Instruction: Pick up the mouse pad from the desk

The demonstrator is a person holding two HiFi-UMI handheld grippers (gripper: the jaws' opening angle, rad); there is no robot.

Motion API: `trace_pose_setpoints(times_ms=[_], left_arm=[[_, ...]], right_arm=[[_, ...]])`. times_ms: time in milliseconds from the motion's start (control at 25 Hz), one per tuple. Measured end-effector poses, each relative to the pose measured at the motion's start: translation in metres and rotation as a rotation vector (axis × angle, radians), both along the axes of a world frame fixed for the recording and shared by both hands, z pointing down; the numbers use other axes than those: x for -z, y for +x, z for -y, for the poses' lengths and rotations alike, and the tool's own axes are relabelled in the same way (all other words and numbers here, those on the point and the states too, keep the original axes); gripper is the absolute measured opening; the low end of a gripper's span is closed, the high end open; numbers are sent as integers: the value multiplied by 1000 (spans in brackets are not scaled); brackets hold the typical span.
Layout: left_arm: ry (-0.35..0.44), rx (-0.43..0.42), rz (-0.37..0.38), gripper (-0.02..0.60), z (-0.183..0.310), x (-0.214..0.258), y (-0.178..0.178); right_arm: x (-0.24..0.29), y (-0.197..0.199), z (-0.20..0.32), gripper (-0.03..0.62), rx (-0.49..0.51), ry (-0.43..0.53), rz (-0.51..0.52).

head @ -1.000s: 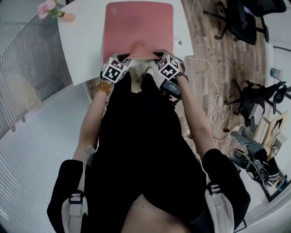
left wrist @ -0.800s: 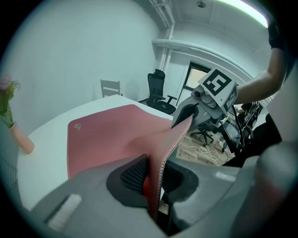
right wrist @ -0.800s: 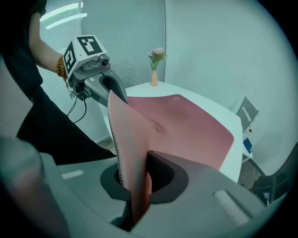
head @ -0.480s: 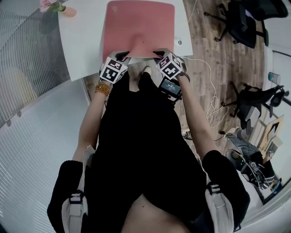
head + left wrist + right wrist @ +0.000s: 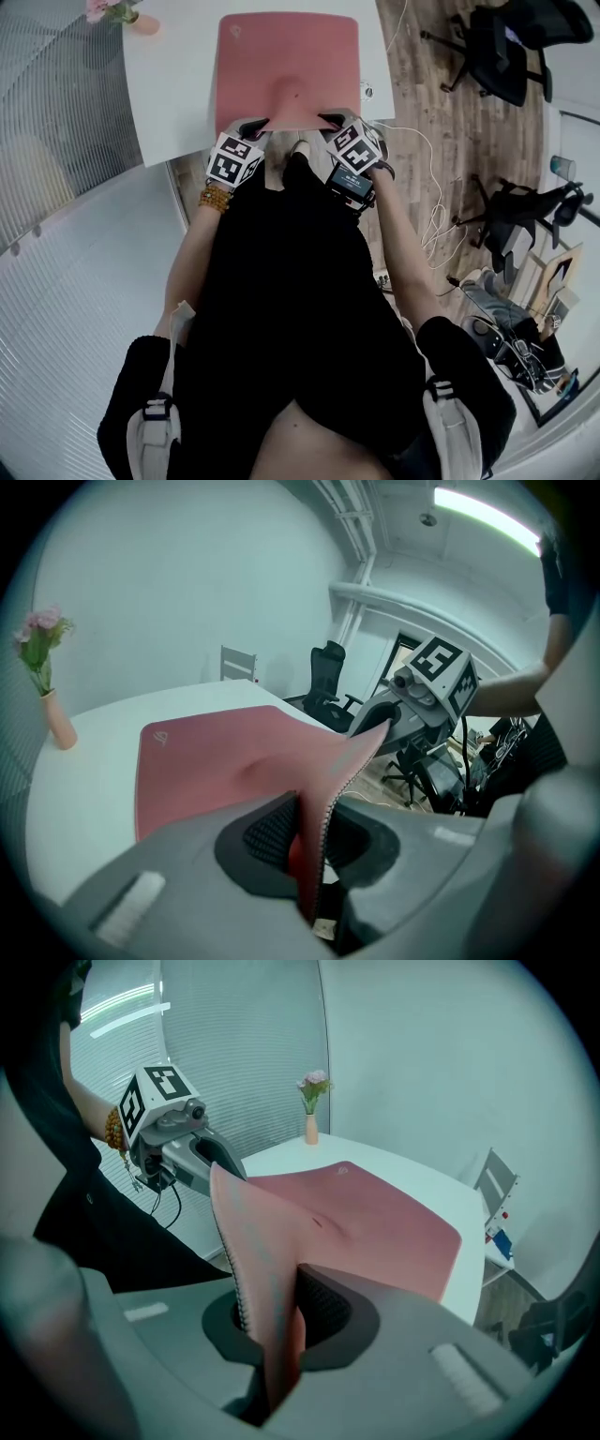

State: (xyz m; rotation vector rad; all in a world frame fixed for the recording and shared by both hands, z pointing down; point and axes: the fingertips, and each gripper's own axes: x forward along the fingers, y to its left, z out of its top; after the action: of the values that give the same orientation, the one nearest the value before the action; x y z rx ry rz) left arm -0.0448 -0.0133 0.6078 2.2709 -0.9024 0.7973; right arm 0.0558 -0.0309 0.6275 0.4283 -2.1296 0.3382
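Mouse pad [image 5: 286, 56]: thin, limp, likely light; sags between the jaws. Left gripper [image 5: 253, 127] and right gripper [image 5: 333, 120] each clamp its near-edge corners.

We see bright, even indoor light from a long white ceiling strip lamp [image 5: 487, 517], faint soft shadows, heavy fisheye bending with black rounded corners in both gripper views, and the soft pink fabric mouse pad [image 5: 347, 1232] blurring nearest the lens.

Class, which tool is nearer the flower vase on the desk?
Left. The left tool clamps the mouse pad at its near corner on the flower vase side; the right tool clamps the other near corner, farther from it.
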Motion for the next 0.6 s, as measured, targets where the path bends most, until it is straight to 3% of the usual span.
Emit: trace_pose_setpoints(times_ms=[280,600], left_arm=[[37,74,-75,41,14,38,-7],[79,65,-103,43,15,66,-4]], right_arm=[[36,-9,8,44,-31,-28,100],[66,-7,14,44,-41,-3,141]])
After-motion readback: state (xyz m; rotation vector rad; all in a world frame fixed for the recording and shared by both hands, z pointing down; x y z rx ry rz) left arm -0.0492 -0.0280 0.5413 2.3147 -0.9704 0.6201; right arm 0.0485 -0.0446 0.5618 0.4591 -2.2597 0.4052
